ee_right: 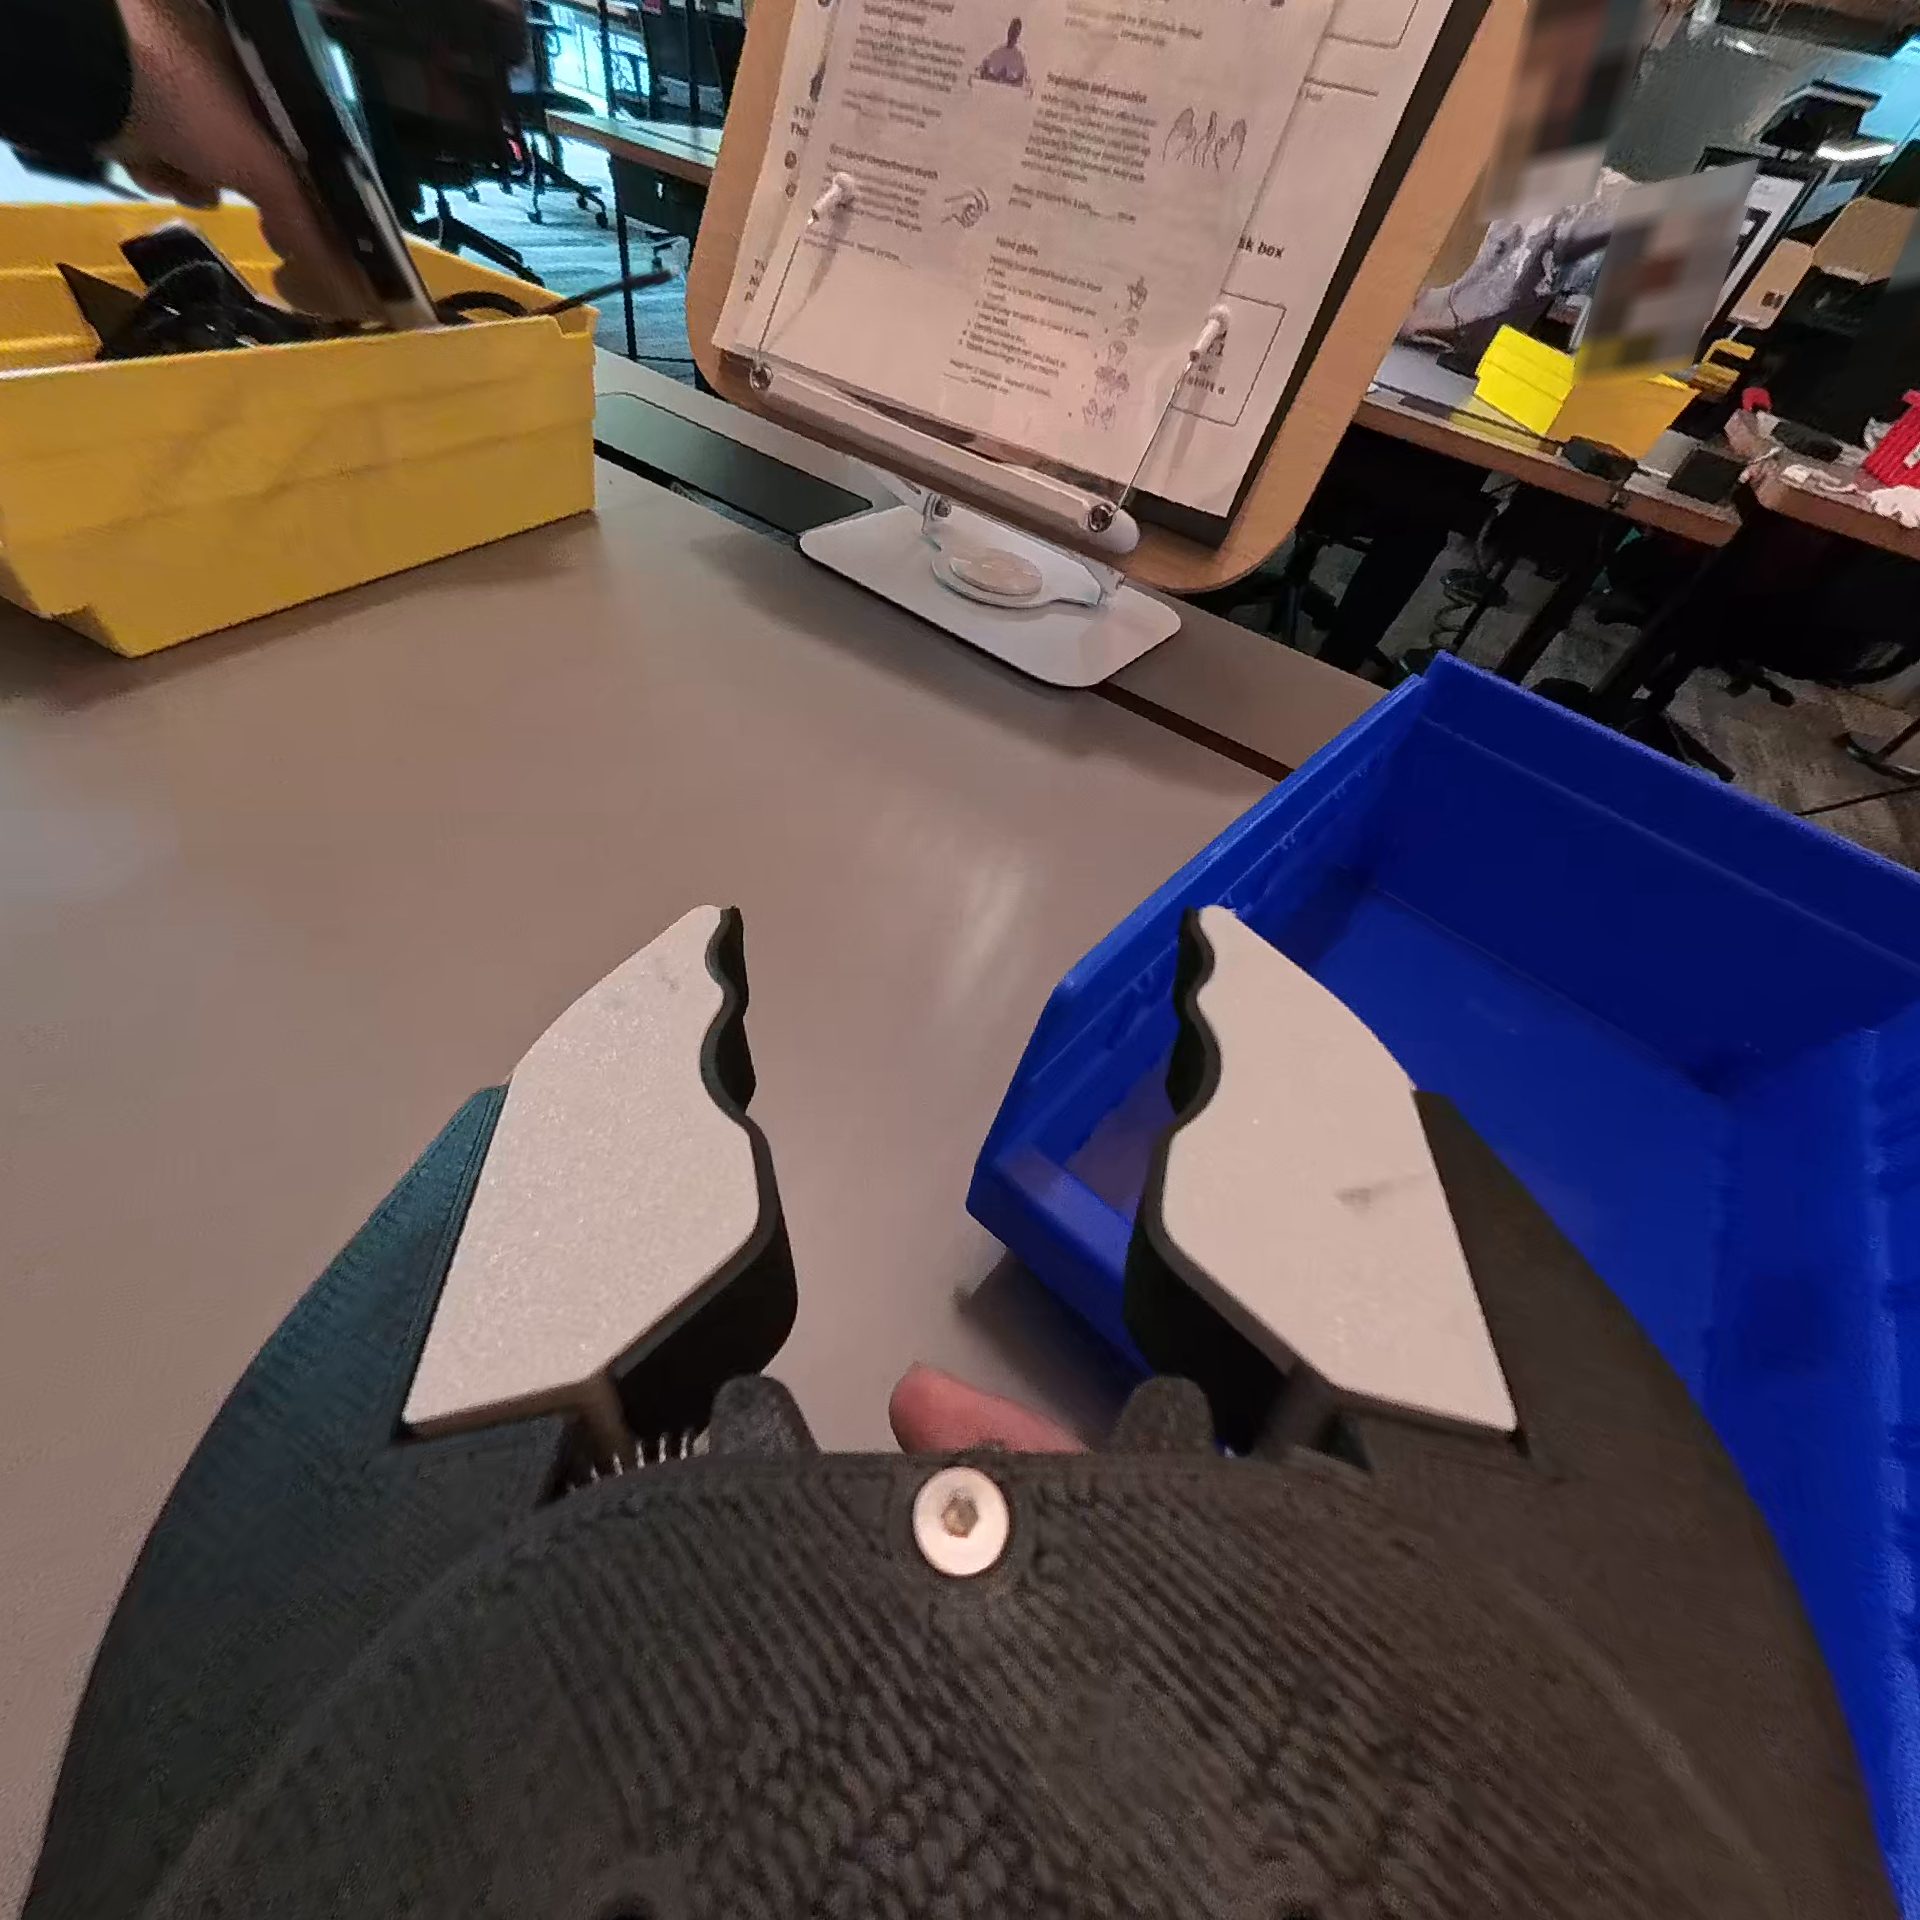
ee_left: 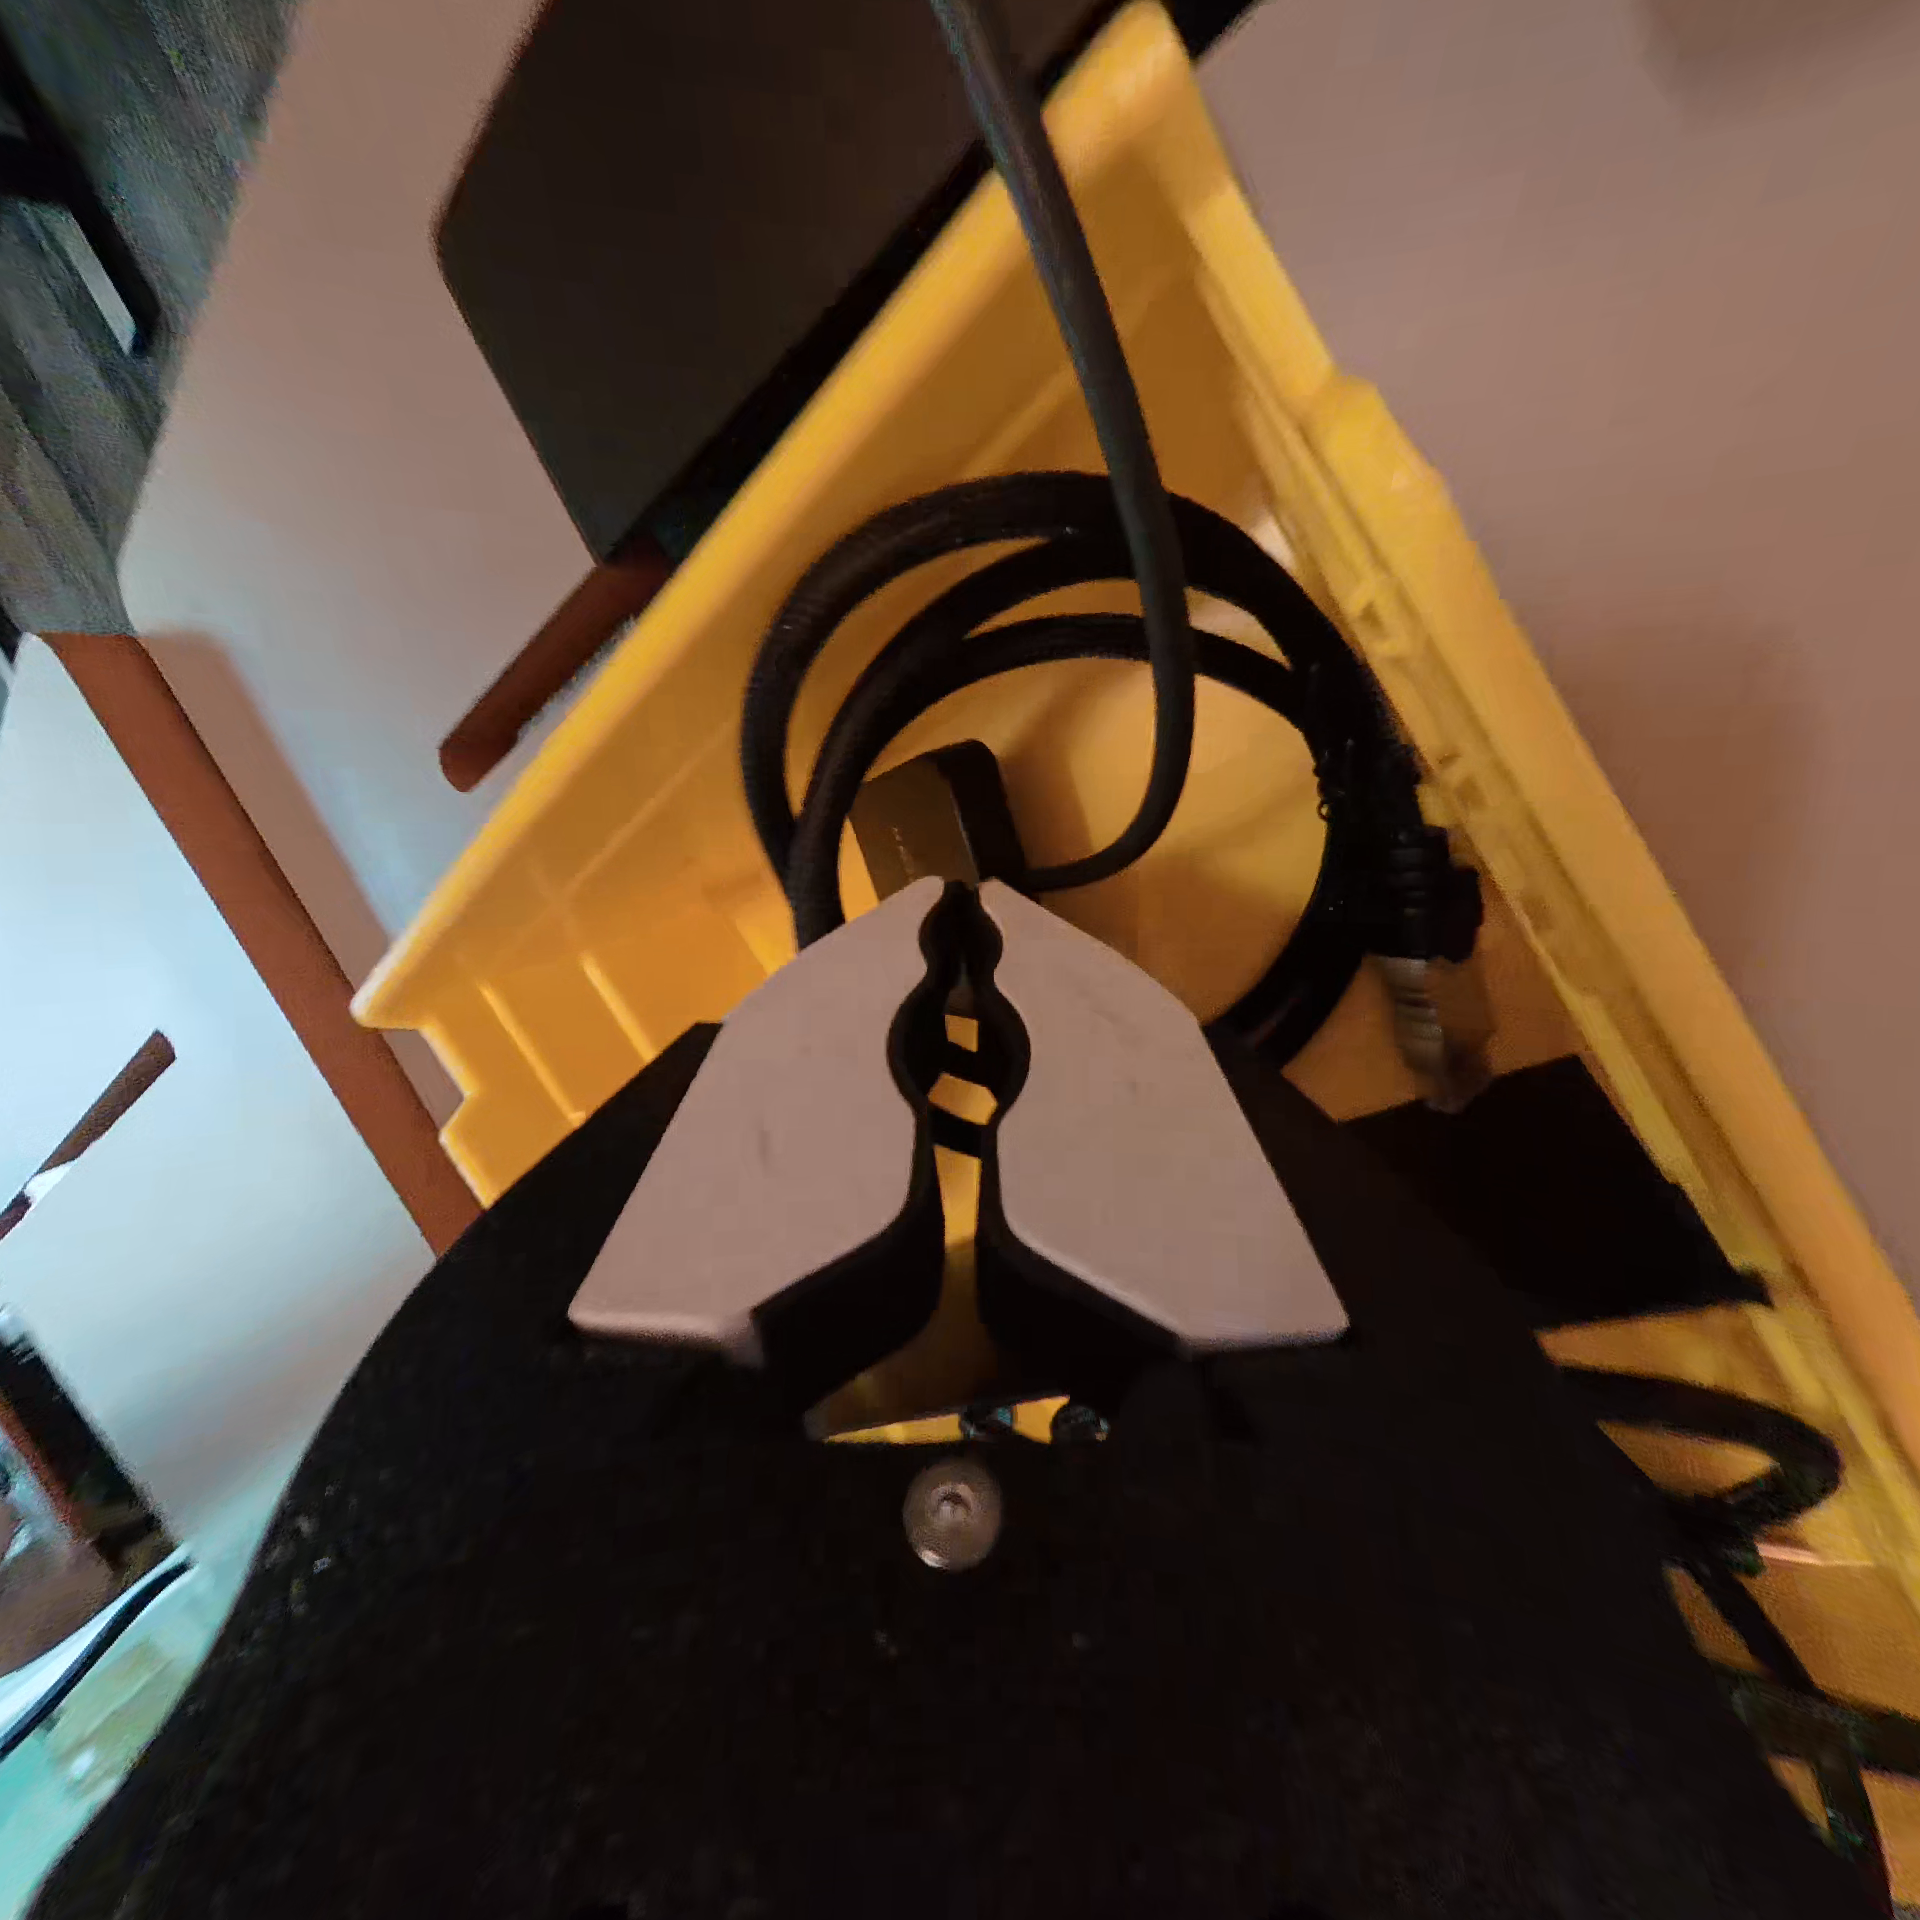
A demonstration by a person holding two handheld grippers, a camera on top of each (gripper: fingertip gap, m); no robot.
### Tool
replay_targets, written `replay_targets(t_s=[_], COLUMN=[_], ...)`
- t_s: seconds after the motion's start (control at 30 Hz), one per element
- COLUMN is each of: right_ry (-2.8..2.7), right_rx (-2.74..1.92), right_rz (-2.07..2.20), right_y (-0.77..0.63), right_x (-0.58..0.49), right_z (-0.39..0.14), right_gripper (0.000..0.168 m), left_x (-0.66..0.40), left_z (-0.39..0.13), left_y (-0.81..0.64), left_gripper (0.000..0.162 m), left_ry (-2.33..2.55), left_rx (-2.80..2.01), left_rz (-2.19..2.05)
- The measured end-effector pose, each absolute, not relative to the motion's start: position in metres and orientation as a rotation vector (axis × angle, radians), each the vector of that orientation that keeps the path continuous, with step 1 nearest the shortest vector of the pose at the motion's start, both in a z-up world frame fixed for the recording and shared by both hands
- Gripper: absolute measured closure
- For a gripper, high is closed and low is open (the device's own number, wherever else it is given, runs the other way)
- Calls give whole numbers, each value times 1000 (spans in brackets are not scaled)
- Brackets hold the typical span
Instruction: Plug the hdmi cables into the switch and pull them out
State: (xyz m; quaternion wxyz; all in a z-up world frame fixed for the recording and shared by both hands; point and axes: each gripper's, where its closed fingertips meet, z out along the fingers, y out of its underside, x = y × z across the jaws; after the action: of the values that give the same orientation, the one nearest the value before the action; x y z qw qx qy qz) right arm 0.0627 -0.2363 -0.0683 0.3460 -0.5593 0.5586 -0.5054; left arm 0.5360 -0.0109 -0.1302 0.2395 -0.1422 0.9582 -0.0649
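My left gripper (ee_left: 961,888) reaches into a yellow bin (ee_left: 582,883) and is shut, with its fingertips meeting. A dark HDMI plug (ee_left: 925,821) lies right at the tips. Its near end is hidden behind them, so I cannot tell whether it is pinched. Black braided cable (ee_left: 774,707) is coiled around the plug, and a smooth black cable (ee_left: 1081,312) runs up out of view. In the right wrist view the left gripper (ee_right: 343,239), held by a hand, dips into the same yellow bin (ee_right: 312,468). My right gripper (ee_right: 961,925) is open and empty above the grey table (ee_right: 520,831).
A blue bin (ee_right: 1558,1039) with nothing visible in it stands just right of my right gripper. A document stand (ee_right: 1039,260) with papers is at the table's far edge. A black boxy thing (ee_left: 1538,1174) lies in the yellow bin. A dark pad (ee_left: 675,260) sits beyond the bin.
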Motion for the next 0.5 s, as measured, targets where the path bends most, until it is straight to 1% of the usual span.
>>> replay_targets(t_s=[0.13,0.3,0.33,0.37,0.4,0.43,0.5], right_ry=[1439,1430,1430,1427,1424,1422,1423], right_rx=[-1453,-1473,-1478,-1485,-1495,-1503,-1511], right_rz=[-1305,-1310,-1307,-1307,-1309,-1313,-1321], right_y=[-232,-229,-229,-228,-228,-228,-230], right_x=[64,64,64,63,63,62,61], right_z=[-67,-66,-66,-66,-67,-67,-67], right_gripper=[91,91,91,91,91,91,91], left_x=[526,502,498,497,499,500,505], left_z=[-94,-81,-85,-91,-98,-106,-120], left_y=[-24,-43,-44,-42,-39,-36,-32], left_gripper=[162,162,154,140,129,124,125], left_ry=[2673,2744,2769,2785,2795,2806,2795], left_rx=[-372,-92,-34,6,34,58,99], left_rz=[-441,-645,-647,-614,-560,-509,-433])
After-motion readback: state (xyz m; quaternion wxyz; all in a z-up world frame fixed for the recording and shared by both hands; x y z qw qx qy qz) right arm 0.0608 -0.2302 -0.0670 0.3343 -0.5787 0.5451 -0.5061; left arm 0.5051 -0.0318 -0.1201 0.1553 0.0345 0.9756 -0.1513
